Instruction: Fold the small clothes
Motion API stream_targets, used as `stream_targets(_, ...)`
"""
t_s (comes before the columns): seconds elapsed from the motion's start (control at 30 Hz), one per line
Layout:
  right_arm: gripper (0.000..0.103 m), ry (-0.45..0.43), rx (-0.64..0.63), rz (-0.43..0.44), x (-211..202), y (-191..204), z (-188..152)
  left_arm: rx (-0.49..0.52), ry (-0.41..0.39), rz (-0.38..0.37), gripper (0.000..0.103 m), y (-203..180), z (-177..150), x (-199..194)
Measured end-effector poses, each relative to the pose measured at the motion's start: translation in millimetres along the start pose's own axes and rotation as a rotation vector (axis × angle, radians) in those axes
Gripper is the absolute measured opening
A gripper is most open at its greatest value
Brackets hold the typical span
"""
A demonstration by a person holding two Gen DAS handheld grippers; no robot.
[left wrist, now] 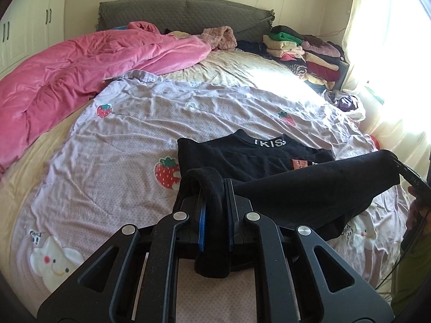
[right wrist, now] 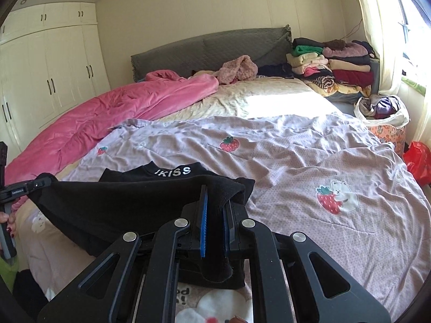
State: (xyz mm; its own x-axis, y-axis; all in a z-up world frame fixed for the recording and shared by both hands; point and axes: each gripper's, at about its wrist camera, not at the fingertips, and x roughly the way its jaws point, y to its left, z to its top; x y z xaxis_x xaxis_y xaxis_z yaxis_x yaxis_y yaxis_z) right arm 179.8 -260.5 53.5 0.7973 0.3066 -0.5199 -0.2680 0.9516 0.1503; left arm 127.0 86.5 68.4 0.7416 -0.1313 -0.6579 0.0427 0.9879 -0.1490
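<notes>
A small black top (left wrist: 250, 158) with white "KISS" lettering on its collar lies on the lilac strawberry-print sheet (left wrist: 150, 123). Its near hem is lifted off the bed and stretched between both grippers. My left gripper (left wrist: 215, 188) is shut on the hem's left corner, with cloth bunched between the blue pads. My right gripper (right wrist: 215, 196) is shut on the right corner; it also shows at the right edge of the left wrist view (left wrist: 404, 167). The top (right wrist: 129, 202) sags between them in the right wrist view, and the left gripper (right wrist: 40, 183) shows at that view's left edge.
A pink quilt (left wrist: 67, 80) is heaped on the bed's left side. Stacks of folded clothes (right wrist: 336, 62) sit at the headboard's right end. A bag of clothes (right wrist: 382, 110) and a red bag (right wrist: 417, 161) stand beside the bed on the right.
</notes>
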Motion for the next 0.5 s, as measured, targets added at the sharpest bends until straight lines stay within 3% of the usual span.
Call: stream_targets(0.5,0.008,0.016,0.029,-0.017,21.8,-5.9,0.9,-0.027,0.0,0.005,0.005,4.4,8.6,28.3)
